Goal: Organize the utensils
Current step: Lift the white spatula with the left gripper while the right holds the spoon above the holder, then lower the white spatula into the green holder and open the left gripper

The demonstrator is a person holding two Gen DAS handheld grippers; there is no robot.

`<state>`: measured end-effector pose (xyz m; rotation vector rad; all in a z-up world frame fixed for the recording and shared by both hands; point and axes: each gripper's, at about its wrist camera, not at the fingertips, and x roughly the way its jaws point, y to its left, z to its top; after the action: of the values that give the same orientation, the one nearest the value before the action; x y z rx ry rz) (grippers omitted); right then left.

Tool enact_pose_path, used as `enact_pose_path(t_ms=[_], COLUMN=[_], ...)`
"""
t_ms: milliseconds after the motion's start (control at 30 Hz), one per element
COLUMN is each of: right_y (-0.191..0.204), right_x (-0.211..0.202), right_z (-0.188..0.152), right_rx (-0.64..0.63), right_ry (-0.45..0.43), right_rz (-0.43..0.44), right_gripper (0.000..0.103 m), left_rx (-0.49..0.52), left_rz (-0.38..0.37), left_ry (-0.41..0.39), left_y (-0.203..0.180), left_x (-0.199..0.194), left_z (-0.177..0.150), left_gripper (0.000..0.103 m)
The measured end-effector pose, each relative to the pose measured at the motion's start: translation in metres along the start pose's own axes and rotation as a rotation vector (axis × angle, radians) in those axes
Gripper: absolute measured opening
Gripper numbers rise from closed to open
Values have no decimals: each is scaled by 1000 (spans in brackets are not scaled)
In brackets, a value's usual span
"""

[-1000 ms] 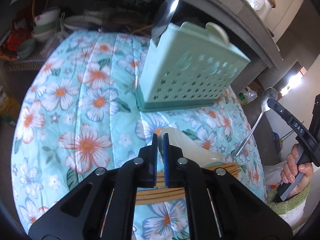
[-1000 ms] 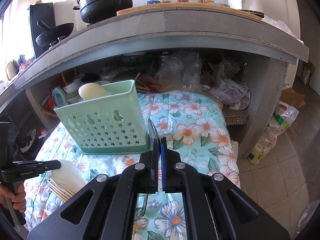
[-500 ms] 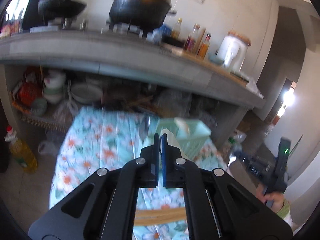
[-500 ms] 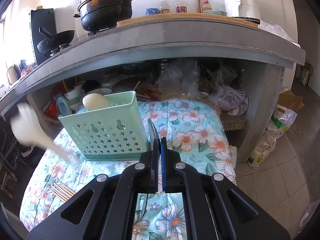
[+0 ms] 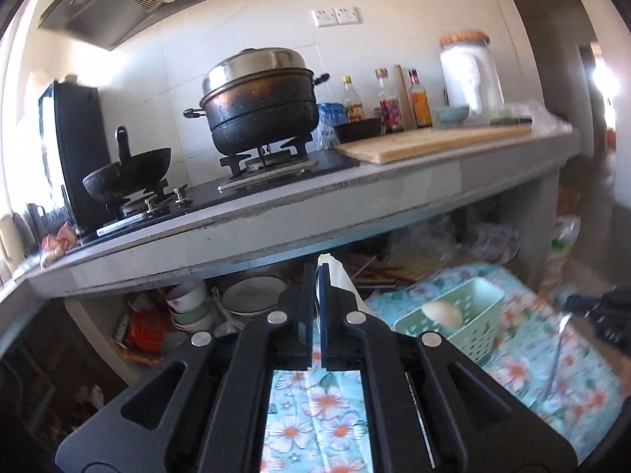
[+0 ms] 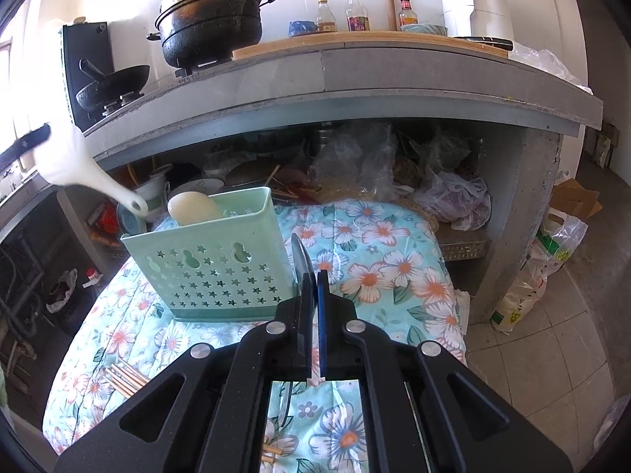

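We grip a white rice paddle (image 5: pixel 340 276) in our left gripper (image 5: pixel 316 276), raised above and left of the green utensil basket (image 6: pixel 213 260), handle end pointing down at its rim. Our right gripper (image 6: pixel 316 280) is clamped on a metal spoon (image 6: pixel 300 260) just beside the basket. Chopsticks (image 6: pixel 122 378) lie on the floral cloth (image 6: pixel 378 244)

- You are working with two grippers: left gripper (image 5: pixel 314 283), right gripper (image 6: pixel 314 287).
- You are facing one green utensil basket (image 6: pixel 221 272).
- You are seeing two white rice paddles (image 6: pixel 75 169), one metal spoon (image 6: pixel 301 264).
- Three sauce bottles (image 6: pixel 357 10) are standing above.
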<state>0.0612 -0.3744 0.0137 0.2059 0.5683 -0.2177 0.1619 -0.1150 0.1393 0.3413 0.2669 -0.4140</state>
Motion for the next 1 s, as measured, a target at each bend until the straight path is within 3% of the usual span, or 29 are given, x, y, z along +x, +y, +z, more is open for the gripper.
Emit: enact_pose_path(t_ms=[233, 367, 533, 1000], right_y=[-1, -2, -1, 26], right_x=[0, -3, -12, -30], right_z=[1, 5, 21, 121], right_rx=[4, 9, 4, -26], right_ry=[-5, -21, -70, -348], right_rz=[2, 3, 14, 92], right_gripper=[2, 2, 2, 2], left_rx=[68, 17, -90, -299], left_rz=[-7, -77, -144, -184], left_ry=[93, 155, 171, 166], left_y=[-19, -21, -13, 11], left_x=[36, 56, 63, 36], left_z=[-16, -26, -35, -70], left_gripper=[1, 2, 33, 60])
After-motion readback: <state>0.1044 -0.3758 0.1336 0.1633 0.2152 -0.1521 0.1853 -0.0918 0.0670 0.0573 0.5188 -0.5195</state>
